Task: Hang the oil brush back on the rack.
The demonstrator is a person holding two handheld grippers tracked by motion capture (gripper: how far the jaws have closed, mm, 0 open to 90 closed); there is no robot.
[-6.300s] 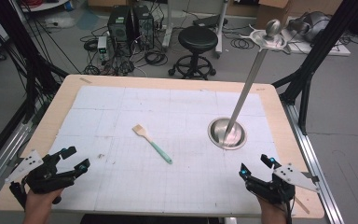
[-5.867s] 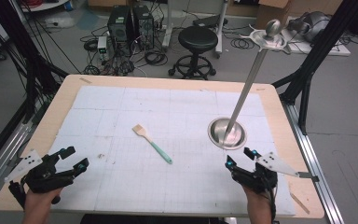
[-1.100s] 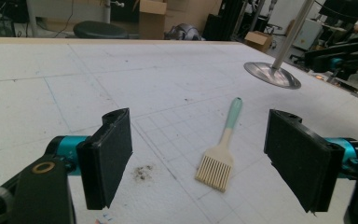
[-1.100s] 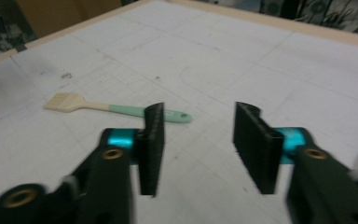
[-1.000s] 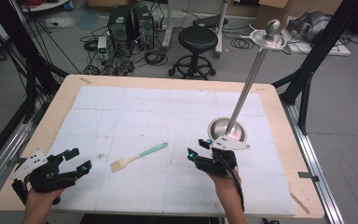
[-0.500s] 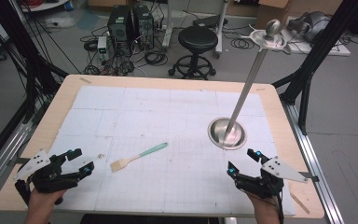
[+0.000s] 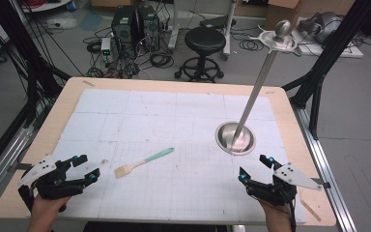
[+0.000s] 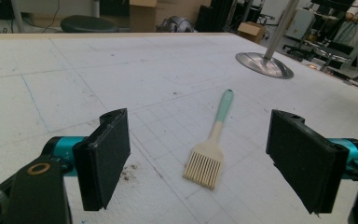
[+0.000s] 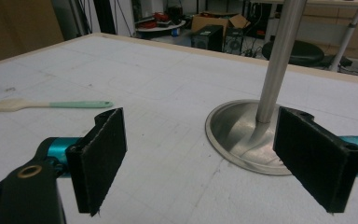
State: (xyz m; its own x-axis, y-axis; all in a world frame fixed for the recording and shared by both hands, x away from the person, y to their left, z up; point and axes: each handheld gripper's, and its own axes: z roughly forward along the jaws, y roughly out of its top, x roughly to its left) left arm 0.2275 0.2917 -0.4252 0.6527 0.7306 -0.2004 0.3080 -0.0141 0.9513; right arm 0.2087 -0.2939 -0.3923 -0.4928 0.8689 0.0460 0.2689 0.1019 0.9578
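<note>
A small pastry brush [image 7: 143, 162] with a mint-green handle and pale bristles lies flat on the white mat, left of centre, bristles toward the front left. It also lies ahead of the left gripper's jaws as the brush [image 8: 212, 144], and far left as the brush [image 9: 49, 105]. My left gripper [image 7: 84, 169] rests open at the front left corner, nothing between its jaws, the brush a short way to its right. My right gripper [image 7: 255, 167] stands open at the front right, just in front of the steel base.
A round steel base [image 7: 235, 137] with a tall slanted pole [image 7: 258, 82] stands on the right half of the table; base [image 9: 242, 135]; base [image 8: 264, 64]. The wooden table edge [image 7: 174, 85] frames the mat. A stool [image 7: 205, 42] and cables lie on the floor beyond.
The brush has been turned and shifted left since the earliest frames. My right gripper pulled back from mid-table, near the base, to the front right edge. The left gripper barely moved.
</note>
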